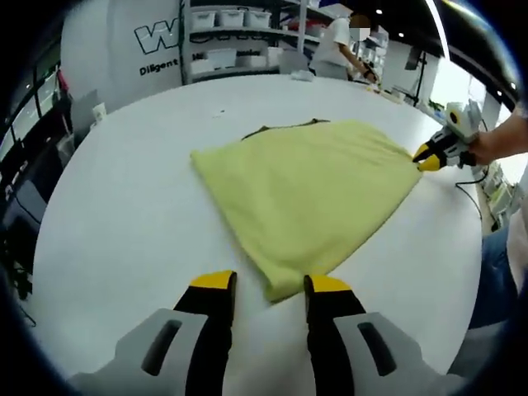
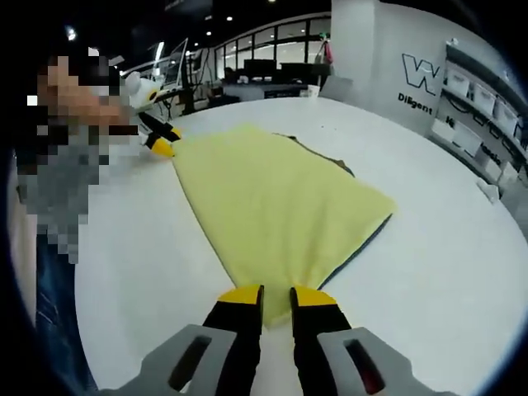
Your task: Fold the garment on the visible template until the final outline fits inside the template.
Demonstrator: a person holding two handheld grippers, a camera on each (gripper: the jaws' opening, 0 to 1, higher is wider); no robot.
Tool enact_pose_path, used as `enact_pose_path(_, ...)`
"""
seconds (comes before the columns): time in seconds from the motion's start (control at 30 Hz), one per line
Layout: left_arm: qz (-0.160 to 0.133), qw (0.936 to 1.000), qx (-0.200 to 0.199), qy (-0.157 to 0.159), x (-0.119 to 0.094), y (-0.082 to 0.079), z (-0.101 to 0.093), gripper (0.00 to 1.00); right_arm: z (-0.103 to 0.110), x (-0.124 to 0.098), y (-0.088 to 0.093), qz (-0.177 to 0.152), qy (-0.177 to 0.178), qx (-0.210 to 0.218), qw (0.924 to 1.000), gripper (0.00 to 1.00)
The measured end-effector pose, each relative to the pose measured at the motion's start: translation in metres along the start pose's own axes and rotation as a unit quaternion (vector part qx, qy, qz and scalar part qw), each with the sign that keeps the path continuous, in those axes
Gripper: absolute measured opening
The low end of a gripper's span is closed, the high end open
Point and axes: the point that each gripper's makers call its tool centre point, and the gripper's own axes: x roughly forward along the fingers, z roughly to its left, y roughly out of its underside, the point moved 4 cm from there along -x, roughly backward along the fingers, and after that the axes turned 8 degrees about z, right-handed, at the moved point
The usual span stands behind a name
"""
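Note:
A pale yellow garment [image 1: 309, 194] lies flat on the round white table [image 1: 124, 214]. A dark template edge [image 1: 280, 127] peeks out from under its far side. My left gripper [image 1: 271, 285] is open, with the garment's near corner lying between its yellow fingertips. In the left gripper view my right gripper [image 1: 424, 157] pinches the garment's right corner. In the right gripper view the garment [image 2: 272, 202] runs away from my right gripper [image 2: 276, 299], which is shut on its bunched corner. The template [image 2: 367, 238] shows along the right edge. The left gripper [image 2: 163, 142] sits at the far corner.
Shelves with white bins [image 1: 235, 33] and a person [image 1: 334, 45] stand beyond the table. A cable [image 1: 470, 188] trails near the table's right edge. A small cup [image 1: 99, 110] sits at the far left. Bare tabletop [image 2: 445, 272] surrounds the garment.

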Motion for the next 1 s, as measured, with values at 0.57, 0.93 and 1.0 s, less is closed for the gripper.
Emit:
enact_pose_path(0.57,0.010,0.9993,-0.031,-0.019,-0.012,0.015,0.013,0.33,-0.007,-0.013,0.021,0.025,0.013,0.021,0.9994,0.12)
enact_pose_path(0.93,-0.005,0.9984,-0.051,-0.024,-0.027,0.014,0.018,0.32,-0.016,-0.026,0.028,0.033,0.026,0.033,0.9986,0.13)
enact_pose_path(1.0,-0.015,0.9982,-0.054,-0.020,-0.030,0.011,0.016,0.34,-0.018,-0.030,0.026,0.026,0.029,0.042,0.9984,0.15)
